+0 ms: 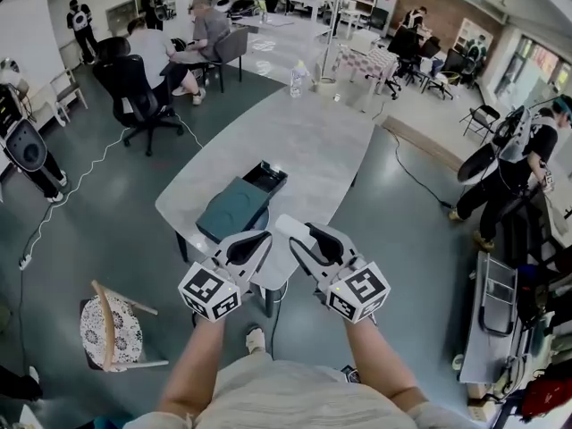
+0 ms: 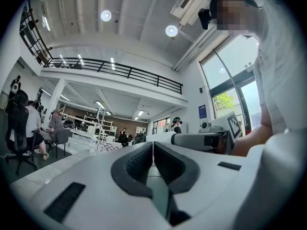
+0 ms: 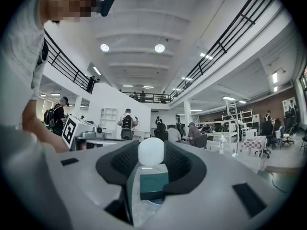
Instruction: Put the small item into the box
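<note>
A teal box (image 1: 234, 207) lies on the pale grey table (image 1: 313, 141), with an open black compartment (image 1: 265, 178) at its far end. My right gripper (image 1: 302, 233) hovers over the table's near edge, just right of the box, shut on a small white rounded item (image 1: 289, 226). In the right gripper view the white item (image 3: 151, 151) sits between the dark pads (image 3: 180, 163), with the teal box (image 3: 153, 183) below and beyond it. My left gripper (image 1: 260, 239) is beside it at the box's near end, with its jaws (image 2: 153, 153) shut together and nothing in them.
A water bottle (image 1: 296, 80) and a tape roll (image 1: 327, 86) stand at the table's far end. A wooden chair with a patterned seat (image 1: 111, 331) is at the near left. People sit on office chairs (image 1: 134, 92) far left; a person (image 1: 527, 164) stands at the right.
</note>
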Demonstrator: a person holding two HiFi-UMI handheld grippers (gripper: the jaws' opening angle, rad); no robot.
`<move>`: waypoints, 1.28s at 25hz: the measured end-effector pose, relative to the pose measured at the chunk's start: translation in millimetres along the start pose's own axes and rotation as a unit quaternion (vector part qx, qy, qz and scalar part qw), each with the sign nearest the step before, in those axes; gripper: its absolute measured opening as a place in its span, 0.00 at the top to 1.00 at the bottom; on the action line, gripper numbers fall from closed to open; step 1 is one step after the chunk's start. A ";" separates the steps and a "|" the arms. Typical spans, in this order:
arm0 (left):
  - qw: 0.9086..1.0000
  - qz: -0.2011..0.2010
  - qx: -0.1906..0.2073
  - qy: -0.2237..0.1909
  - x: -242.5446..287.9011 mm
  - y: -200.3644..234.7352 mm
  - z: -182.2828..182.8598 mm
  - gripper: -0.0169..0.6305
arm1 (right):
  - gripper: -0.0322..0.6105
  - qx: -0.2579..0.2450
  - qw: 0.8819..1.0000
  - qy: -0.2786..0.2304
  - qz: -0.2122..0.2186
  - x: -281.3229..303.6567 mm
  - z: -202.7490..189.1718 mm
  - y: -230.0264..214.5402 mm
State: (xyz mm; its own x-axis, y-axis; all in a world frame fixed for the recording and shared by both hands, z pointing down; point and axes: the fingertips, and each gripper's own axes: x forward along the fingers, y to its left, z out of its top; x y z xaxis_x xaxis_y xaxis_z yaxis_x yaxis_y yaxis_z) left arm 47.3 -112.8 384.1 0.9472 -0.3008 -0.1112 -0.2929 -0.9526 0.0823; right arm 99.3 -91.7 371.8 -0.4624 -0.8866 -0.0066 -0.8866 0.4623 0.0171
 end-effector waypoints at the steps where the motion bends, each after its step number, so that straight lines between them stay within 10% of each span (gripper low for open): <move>1: 1.000 -0.001 -0.001 0.000 3.0 12.6 1.1 0.94 | 0.67 0.002 1.000 0.000 -0.002 11.6 -1.1 -5.3; 17: 1.000 -0.014 -0.005 0.021 42.5 127.0 -9.3 0.94 | 0.67 -0.013 0.999 0.027 -0.011 130.7 -14.9 -62.5; 32: 0.997 0.063 -0.023 0.039 101.2 203.5 -49.6 0.94 | 0.67 -0.040 0.984 0.153 0.076 205.0 -106.4 -153.9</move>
State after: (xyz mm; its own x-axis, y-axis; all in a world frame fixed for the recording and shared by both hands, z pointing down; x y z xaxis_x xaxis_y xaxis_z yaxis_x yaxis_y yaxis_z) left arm 90.0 -334.8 438.6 0.9107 -0.4126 -0.0199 -0.4064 -0.9035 0.1362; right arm 142.3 -346.1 474.3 -0.5536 -0.7753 0.3040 -0.7977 0.5985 0.0740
